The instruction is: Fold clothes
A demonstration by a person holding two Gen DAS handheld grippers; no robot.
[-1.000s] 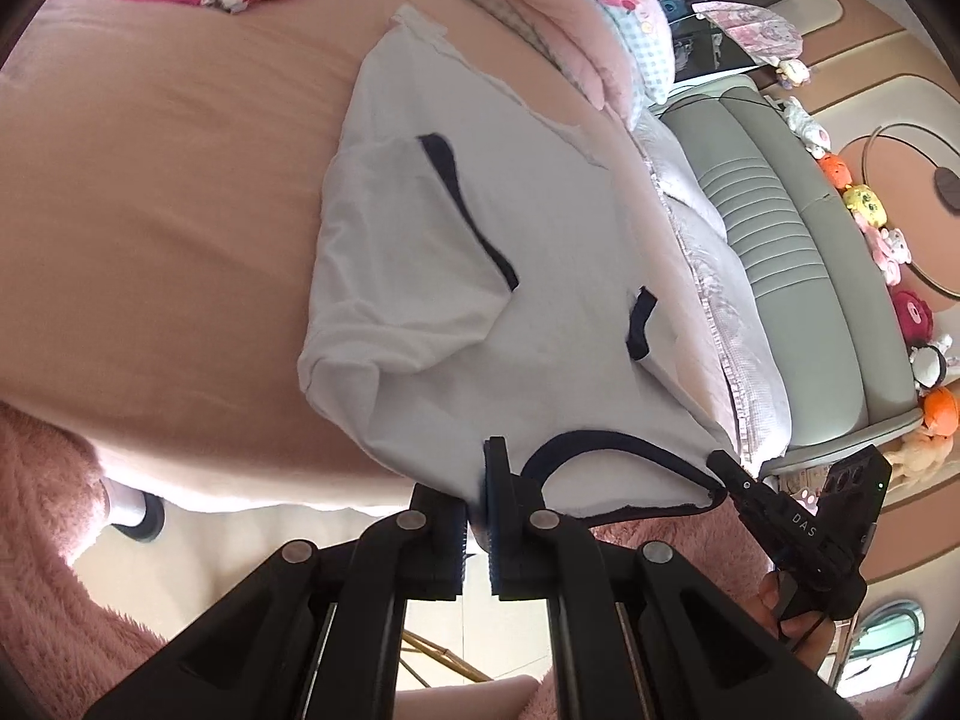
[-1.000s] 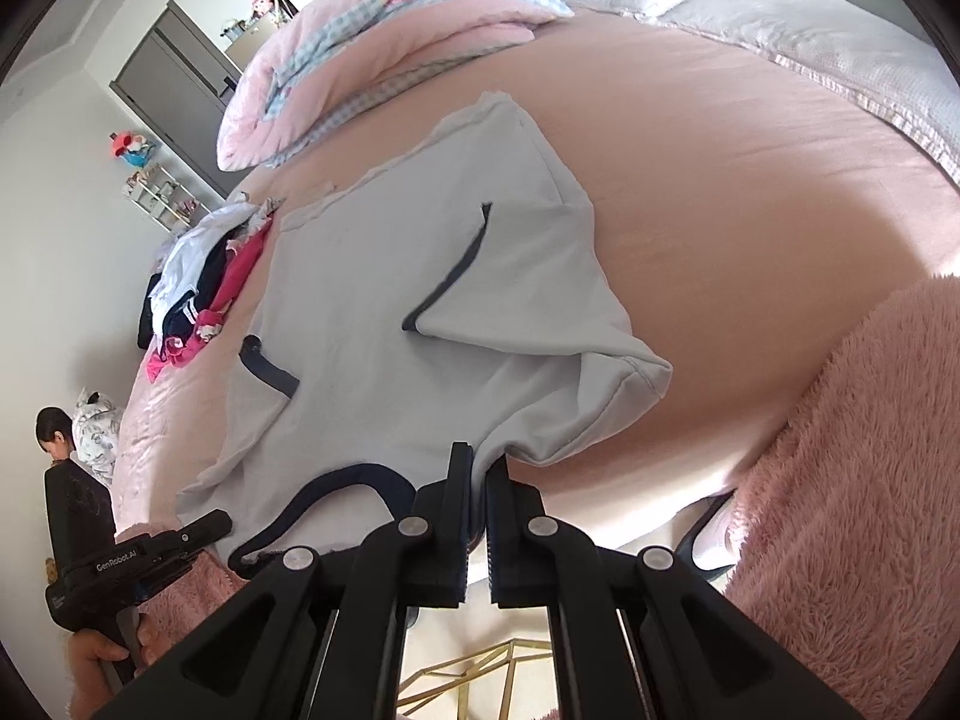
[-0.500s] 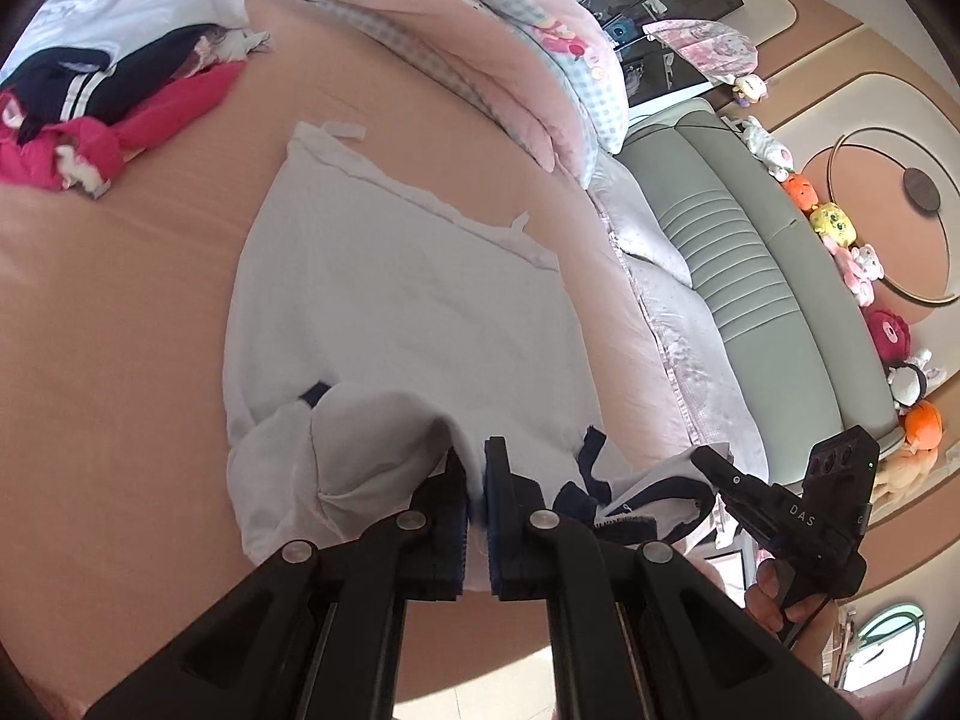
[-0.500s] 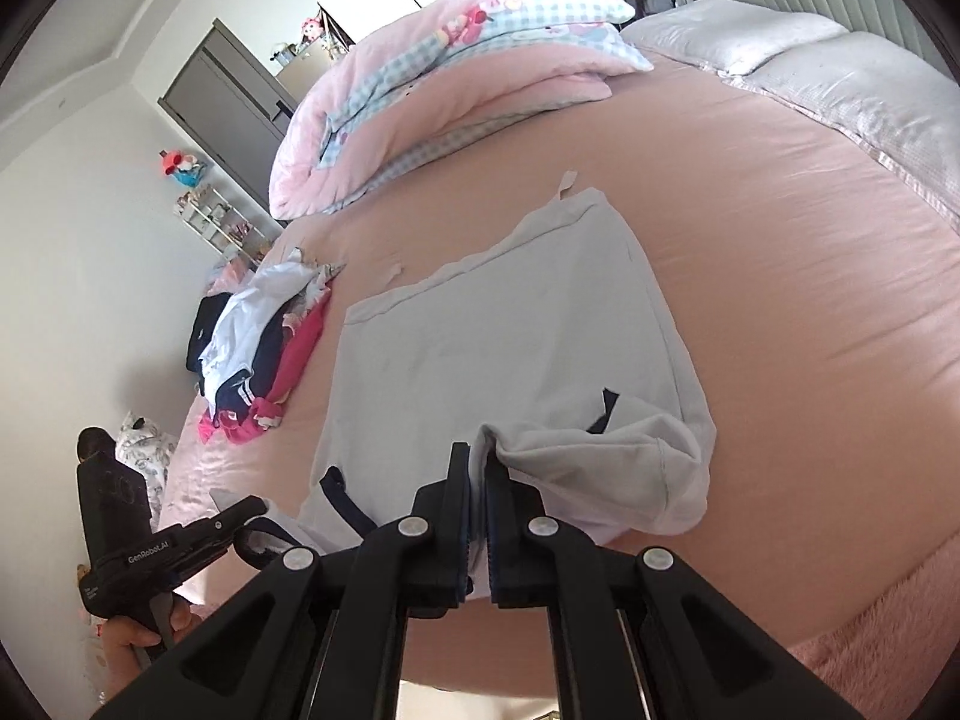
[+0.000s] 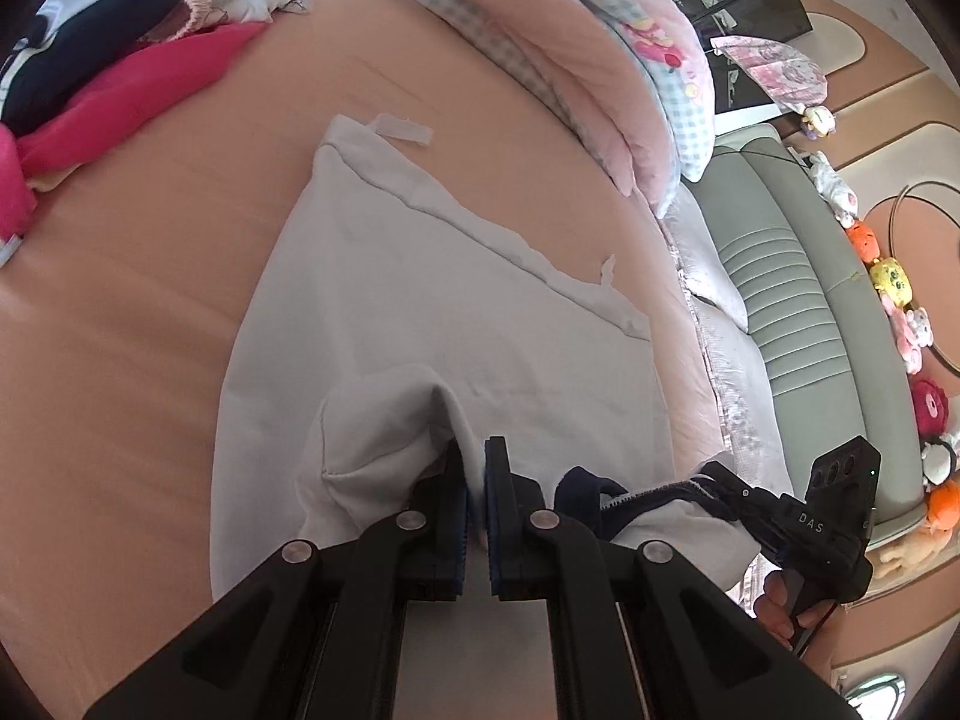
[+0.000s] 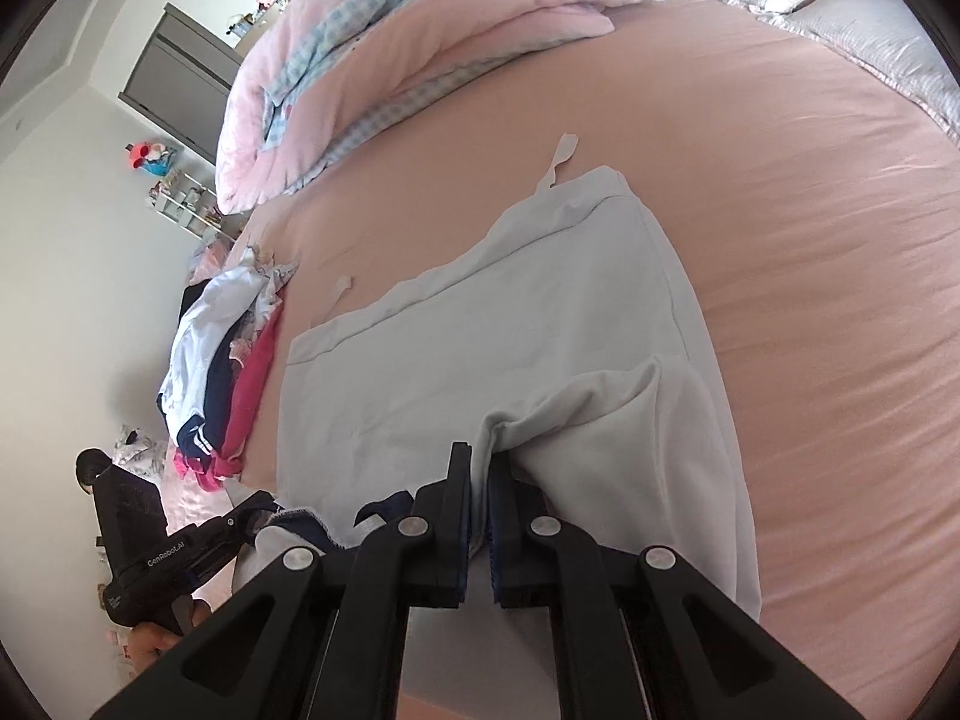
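A pale grey T-shirt [image 5: 432, 312] with navy trim lies on the pink bed, its collar end lifted and doubled over toward the hem. My left gripper [image 5: 474, 468] is shut on the shirt's shoulder cloth, which bunches up left of its fingers. The right gripper [image 5: 726, 492] shows at the right of this view, pinching the navy collar edge. In the right wrist view the same T-shirt [image 6: 510, 324] spreads ahead. My right gripper [image 6: 480, 474] is shut on its folded shoulder, and the left gripper [image 6: 252, 516] holds the collar side at lower left.
A heap of red, navy and white clothes [image 5: 102, 78] lies on the bed's far left. A folded pink and checked quilt [image 5: 588, 54] lies beyond the shirt. A grey headboard [image 5: 804, 312] with plush toys [image 5: 894, 288] runs along the right. A hand [image 5: 780, 606] grips the right tool.
Both grippers have carried the shirt's collar end up from the bed's near edge and forward over the body toward the hem. The sleeves with navy trim are now tucked under the fold.
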